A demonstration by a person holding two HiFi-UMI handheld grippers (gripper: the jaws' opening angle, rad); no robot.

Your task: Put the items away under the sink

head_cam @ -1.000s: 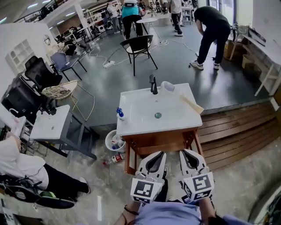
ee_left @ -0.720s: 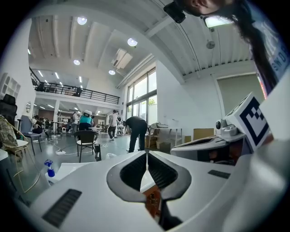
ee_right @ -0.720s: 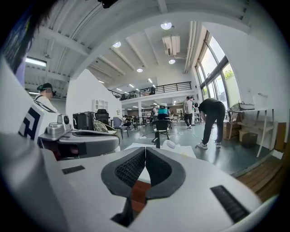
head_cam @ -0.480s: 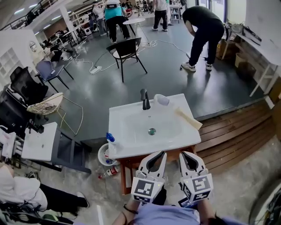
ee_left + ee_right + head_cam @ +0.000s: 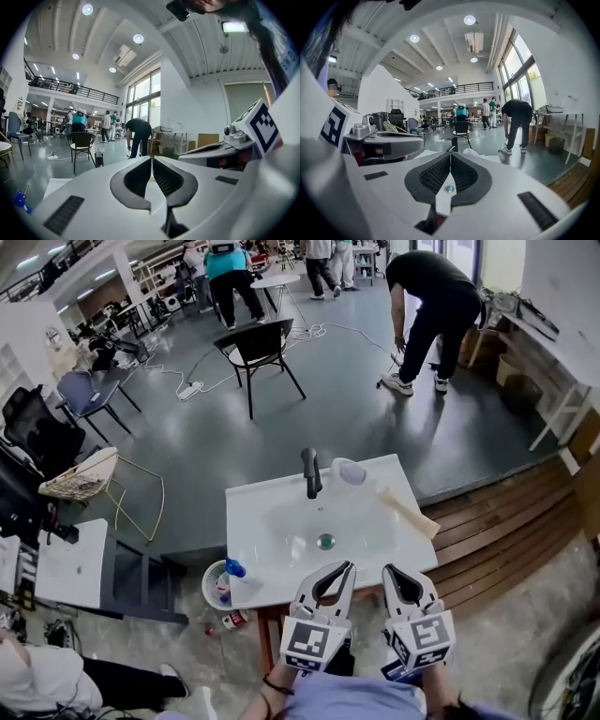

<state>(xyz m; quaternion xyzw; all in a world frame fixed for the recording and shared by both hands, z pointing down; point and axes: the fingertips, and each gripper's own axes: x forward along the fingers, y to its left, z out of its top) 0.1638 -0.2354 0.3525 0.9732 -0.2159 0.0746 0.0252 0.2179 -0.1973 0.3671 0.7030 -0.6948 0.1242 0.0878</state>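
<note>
A white sink (image 5: 281, 521) on a wooden stand is right in front of me in the head view. On it are a black faucet (image 5: 310, 472), a pale cup-like item (image 5: 349, 472), a long wooden-handled tool (image 5: 409, 513) at the right edge and a blue-capped bottle (image 5: 234, 571) at the front left corner. My left gripper (image 5: 348, 566) and right gripper (image 5: 388, 569) hang side by side at the sink's front edge, both shut and empty. The jaws meet in the left gripper view (image 5: 151, 159) and in the right gripper view (image 5: 451, 153).
A white waste basket (image 5: 212, 589) and a bottle on the floor (image 5: 232, 619) lie left of the stand. A wooden platform (image 5: 497, 531) rises to the right, and a white side table (image 5: 56, 563) stands to the left. Behind the sink are a black chair (image 5: 258, 345) and a bending person (image 5: 436, 296).
The sink has slid down the head view towards me. Both grippers, formerly over the floor before the stand, now reach its front edge. The jaws stayed shut.
</note>
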